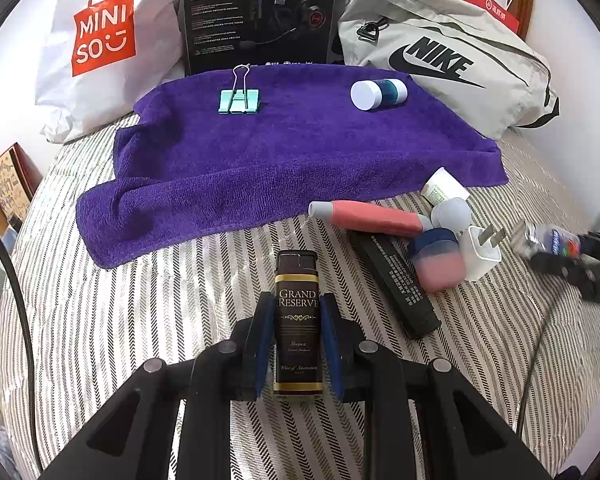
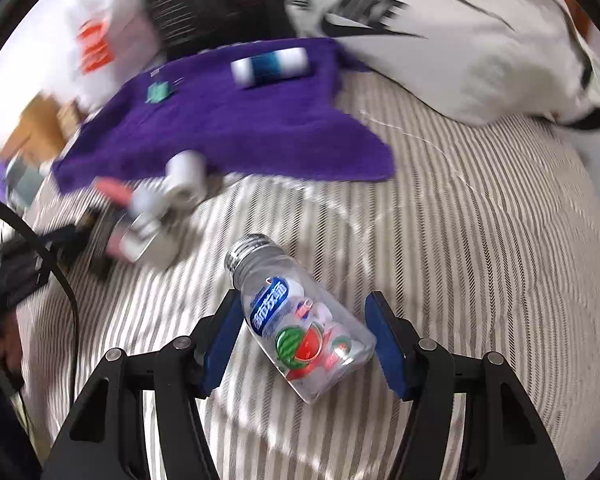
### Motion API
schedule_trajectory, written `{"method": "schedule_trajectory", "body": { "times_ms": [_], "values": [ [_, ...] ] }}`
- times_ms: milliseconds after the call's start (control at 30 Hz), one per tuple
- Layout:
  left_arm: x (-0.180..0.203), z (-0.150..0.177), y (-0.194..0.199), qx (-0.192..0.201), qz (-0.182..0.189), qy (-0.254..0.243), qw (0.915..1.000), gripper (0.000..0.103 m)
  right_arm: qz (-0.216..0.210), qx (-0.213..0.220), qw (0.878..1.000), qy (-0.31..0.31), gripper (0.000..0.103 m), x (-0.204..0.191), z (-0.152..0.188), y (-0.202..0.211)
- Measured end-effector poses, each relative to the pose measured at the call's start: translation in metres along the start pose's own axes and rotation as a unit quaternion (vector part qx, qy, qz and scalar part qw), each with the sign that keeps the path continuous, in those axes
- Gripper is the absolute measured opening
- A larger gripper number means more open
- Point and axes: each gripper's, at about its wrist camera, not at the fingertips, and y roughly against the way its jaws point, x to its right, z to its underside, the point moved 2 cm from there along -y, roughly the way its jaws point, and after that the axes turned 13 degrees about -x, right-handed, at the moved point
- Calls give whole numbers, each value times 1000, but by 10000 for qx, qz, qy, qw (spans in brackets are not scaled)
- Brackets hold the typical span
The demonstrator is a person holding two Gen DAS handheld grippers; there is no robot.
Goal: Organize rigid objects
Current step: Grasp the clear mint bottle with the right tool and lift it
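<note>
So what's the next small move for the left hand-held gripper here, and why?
Probably carry the Grand Reserve lighter forward onto the purple towel. The left hand-held gripper looks shut on it, and the binder clip and a small jar already lie on that towel with open space between them.
</note>
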Motion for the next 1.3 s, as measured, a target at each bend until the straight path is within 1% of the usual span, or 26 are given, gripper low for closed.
{"method": "schedule_trajectory", "body": {
  "times_ms": [33,133,233,300,367,400,500,633,733,800,833,900,933,967,1033,1100,1233,1300],
  "values": [
    [0,0,0,-7,14,9,10000,23,-9,-51,10000,-44,63,1,-2,-2],
    [-1,-1,0,-11,38,26,10000,23,141,-115,9996,232,66,-8,2,-2],
    [-1,0,0,-11,26,33,10000,23,356,-249,9978,507,67,-18,16,-1],
    [0,0,0,-4,3,29,10000,23,241,-319,9972,638,67,-27,23,0],
    [0,0,0,0,2,32,10000,23,67,-300,9961,828,67,-38,26,3],
    [0,0,0,-1,11,36,10000,23,79,-274,9955,905,67,-41,25,4],
    [-1,0,0,4,51,50,10000,23,445,-250,9954,814,67,-41,18,0],
    [-1,0,0,1,48,52,10000,23,214,-200,9985,473,68,-34,2,-6],
    [-2,0,0,-1,52,62,10000,23,298,-71,9988,383,68,-31,-8,-11],
    [-1,0,1,5,52,53,10000,23,477,-17,9974,535,67,-36,-7,-12],
    [-1,0,1,5,49,47,10000,23,528,13,9969,591,65,-37,-6,-12],
    [-1,0,1,23,69,62,10000,23,478,-3,9971,597,63,-37,-5,-12],
    [-1,0,1,30,73,69,9999,23,436,-3,9973,598,59,-34,0,-9],
    [-2,0,1,36,74,77,9999,23,423,12,9974,576,52,-33,0,-8],
    [-1,0,1,50,61,78,9999,23,367,54,9984,436,43,-23,3,-5],
    [-1,1,1,62,66,83,9999,23,282,40,9987,422,43,-21,-1,-6],
    [-2,1,1,66,80,96,9999,23,460,51,9977,492,43,-26,2,-7],
    [-2,1,2,73,75,124,9999,23,422,72,9979,477,44,-25,2,-7]
  ]
}}
